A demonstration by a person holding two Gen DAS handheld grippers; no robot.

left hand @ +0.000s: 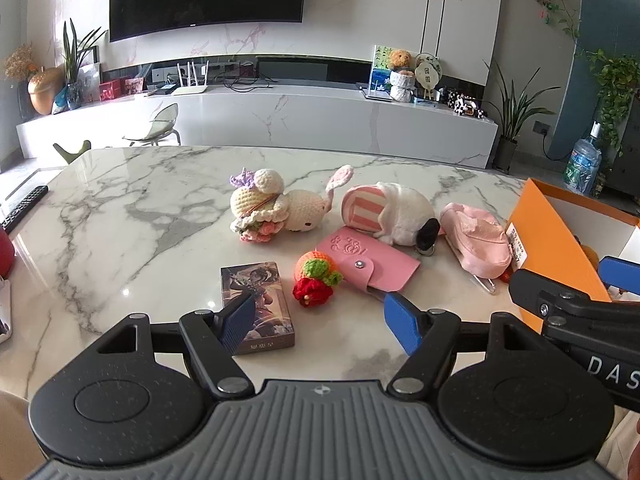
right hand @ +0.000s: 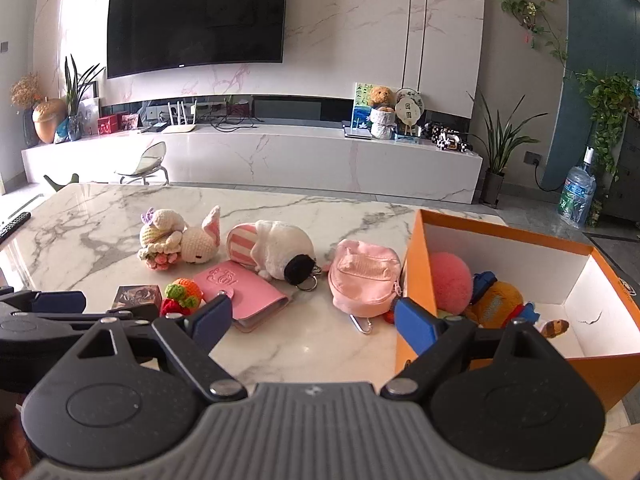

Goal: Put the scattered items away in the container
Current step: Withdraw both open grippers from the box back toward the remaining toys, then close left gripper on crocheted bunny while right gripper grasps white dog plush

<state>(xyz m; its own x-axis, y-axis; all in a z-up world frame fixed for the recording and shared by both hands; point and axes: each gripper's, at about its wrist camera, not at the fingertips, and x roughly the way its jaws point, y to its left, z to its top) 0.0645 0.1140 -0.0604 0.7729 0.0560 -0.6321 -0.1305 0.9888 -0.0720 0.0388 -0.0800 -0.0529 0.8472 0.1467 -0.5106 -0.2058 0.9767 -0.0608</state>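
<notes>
Six loose items on marble table (left hand: 120, 200): crochet bunny (left hand: 272, 208), white plush (left hand: 396, 216), pink wallet (left hand: 368, 264), pink mini backpack (left hand: 476, 244), crochet strawberry (left hand: 316, 280), card box (left hand: 256, 304). One orange box (right hand: 416, 264), white inside, at table's right, holds several plush toys. Left gripper (left hand: 320, 320) and right gripper (right hand: 316, 320): jaws spread wide, empty.

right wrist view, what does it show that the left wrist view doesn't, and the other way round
Only the right wrist view looks inside the orange cardboard box: a pink fuzzy ball and an orange plush toy with blue parts lie in it.

Only the left wrist view shows the card box's illustrated top fully, and a red object at the left edge.

Both show the white marble table, crocheted cream bunny, pink snap wallet, pink mini backpack, white plush keychain, crocheted orange-and-red fruits, and both open tools: left, right.
</notes>
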